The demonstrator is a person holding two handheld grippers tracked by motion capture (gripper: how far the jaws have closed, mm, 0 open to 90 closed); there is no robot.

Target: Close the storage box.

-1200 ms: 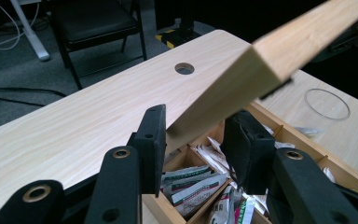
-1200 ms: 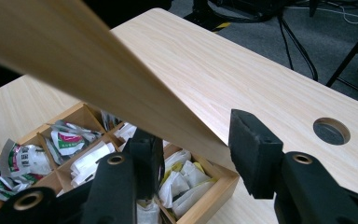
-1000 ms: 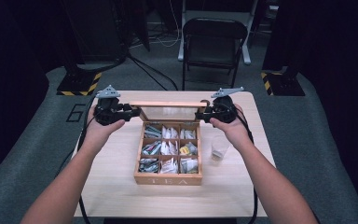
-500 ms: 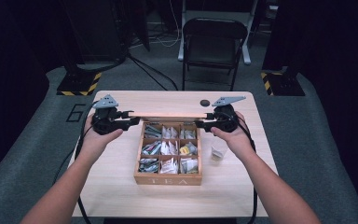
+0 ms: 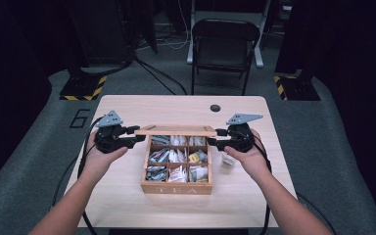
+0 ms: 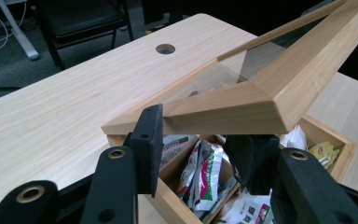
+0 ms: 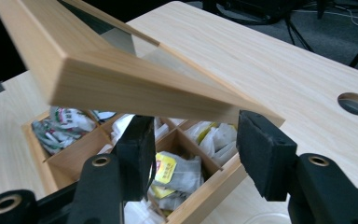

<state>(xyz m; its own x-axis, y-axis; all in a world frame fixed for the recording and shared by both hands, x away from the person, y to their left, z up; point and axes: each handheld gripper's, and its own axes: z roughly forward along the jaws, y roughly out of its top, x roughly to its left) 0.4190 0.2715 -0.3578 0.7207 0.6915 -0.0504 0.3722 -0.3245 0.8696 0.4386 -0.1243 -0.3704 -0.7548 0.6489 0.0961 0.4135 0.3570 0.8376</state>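
Now the lid (image 5: 175, 130) hangs half-lowered over the tea box (image 5: 177, 164), its long axis running between left gripper (image 5: 136, 138) and right gripper (image 5: 214, 142); each gripper's jaws stand slightly open astride a lid end, not pressing it

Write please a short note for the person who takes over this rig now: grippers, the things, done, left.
Left gripper: at the left front corner of the lid; a firm grip cannot be told.
Right gripper: at the right corner; its jaws have just been opening, the corner lies over them and the pads do not press.
Things: tea box in mid-table, full of tea bags.
Done: the lid, upright a second ago, now slants low over the back row.
Left: probably ease it fully shut, then draw both grippers away.
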